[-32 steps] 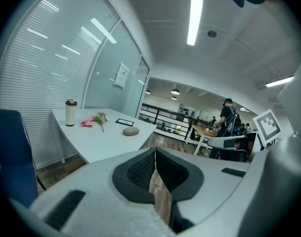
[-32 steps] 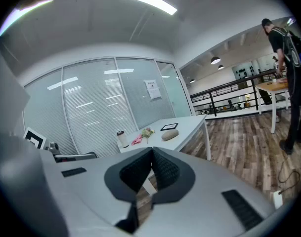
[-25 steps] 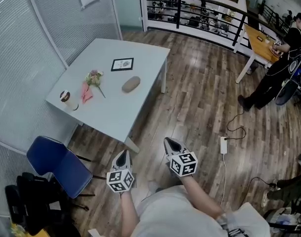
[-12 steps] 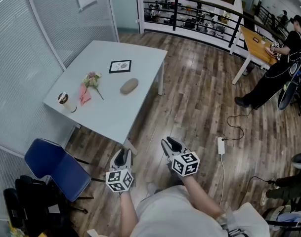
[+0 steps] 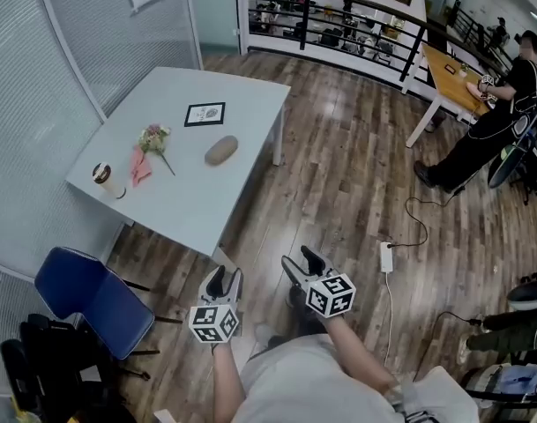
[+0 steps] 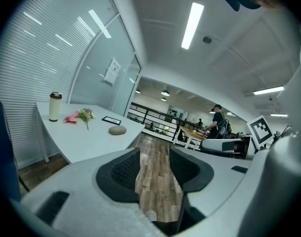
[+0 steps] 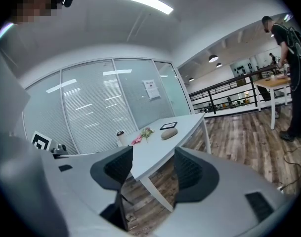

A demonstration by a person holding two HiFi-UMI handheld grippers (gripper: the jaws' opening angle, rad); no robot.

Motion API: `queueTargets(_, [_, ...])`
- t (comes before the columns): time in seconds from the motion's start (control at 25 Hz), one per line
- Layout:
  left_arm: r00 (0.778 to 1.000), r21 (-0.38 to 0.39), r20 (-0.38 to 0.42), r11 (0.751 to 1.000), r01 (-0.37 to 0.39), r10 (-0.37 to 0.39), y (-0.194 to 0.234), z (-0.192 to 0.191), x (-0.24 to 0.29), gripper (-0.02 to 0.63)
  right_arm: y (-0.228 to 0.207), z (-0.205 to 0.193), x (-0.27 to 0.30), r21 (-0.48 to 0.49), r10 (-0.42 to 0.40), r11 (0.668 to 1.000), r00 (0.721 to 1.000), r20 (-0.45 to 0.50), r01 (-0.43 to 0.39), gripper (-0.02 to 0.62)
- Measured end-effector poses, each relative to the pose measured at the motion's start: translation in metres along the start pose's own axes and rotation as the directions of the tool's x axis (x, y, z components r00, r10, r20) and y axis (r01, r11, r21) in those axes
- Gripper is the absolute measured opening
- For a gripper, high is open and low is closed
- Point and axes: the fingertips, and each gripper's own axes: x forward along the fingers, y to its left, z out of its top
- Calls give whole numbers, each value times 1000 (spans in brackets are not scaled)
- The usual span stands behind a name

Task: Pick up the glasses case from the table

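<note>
Head view: glasses case (image 5: 220, 150) lying near the middle of the pale counter (image 5: 189, 203), just this side of a framed card (image 5: 205, 114), near a small bunch of flowers (image 5: 151, 139); lidded cup (image 5: 105, 179) at the left end. Left gripper (image 5: 224, 278) and right gripper (image 5: 301, 261) low over the wood floor (image 5: 339, 192), well apart from the counter.

Left gripper view: jaws spread, just opened wider, only wood floor between them; glasses case (image 6: 117, 130) far ahead to the left.

Right gripper view: jaws wide apart, likewise just opened, nothing gripped; counter edge showing through the gap, glasses case (image 7: 169, 134) farther off.
</note>
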Motion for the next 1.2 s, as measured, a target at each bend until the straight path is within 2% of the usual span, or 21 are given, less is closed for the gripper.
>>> queueTargets(0.2, [999,12,-49,1000,-12,13,4,-3,18,202,-13,13,14,8,-3,1000,1000,23,3,244])
queueTargets(0.4, [999,43,-50,999,1,1,4,13,44,202,-31,28,32,46,-7,999,998,55,5,244])
queueTargets(0.68, [996,78,-89,997,6,1,13,24,88,202,-64,35,75,102,-14,995,999,45,9,244])
queueTargets(0.96, [997,100,-77,995,-6,13,37,62,138,202,-78,65,137,107,38,993,998,43,-42,244])
queueTargets(1.2, [998,104,-60,994,-25,31,52,91,186,202,-88,95,180,74,93,993,995,37,-96,244])
